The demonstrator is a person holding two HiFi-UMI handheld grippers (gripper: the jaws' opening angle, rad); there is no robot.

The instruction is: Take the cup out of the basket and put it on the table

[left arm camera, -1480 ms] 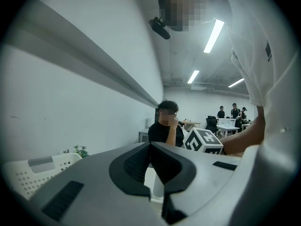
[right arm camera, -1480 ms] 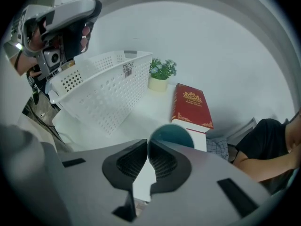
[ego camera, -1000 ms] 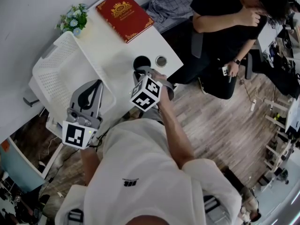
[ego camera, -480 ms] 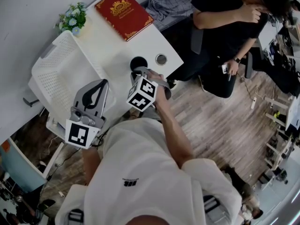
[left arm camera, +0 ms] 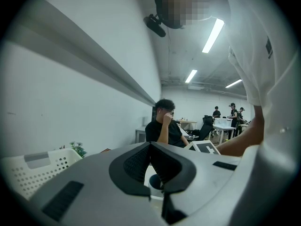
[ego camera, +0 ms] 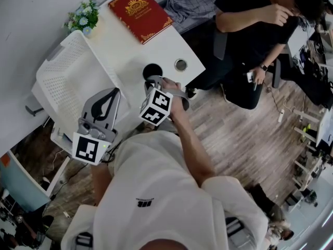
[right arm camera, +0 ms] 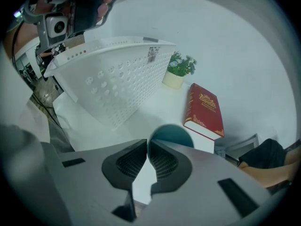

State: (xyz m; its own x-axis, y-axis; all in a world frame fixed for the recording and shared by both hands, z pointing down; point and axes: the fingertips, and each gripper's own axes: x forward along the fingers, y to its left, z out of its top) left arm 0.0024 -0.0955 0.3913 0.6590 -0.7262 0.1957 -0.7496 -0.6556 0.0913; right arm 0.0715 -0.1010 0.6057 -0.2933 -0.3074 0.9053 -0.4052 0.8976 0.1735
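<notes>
Cup [ego camera: 152, 70] upright on tabletop [ego camera: 125, 51] at frame centre; right hand-held gripper [right arm camera: 147, 142], jaws together and empty, sits just beside it, so a careless withdrawal could knock it over.

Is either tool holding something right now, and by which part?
The right gripper pinches the cup by its rim; the left gripper holds nothing.
</notes>
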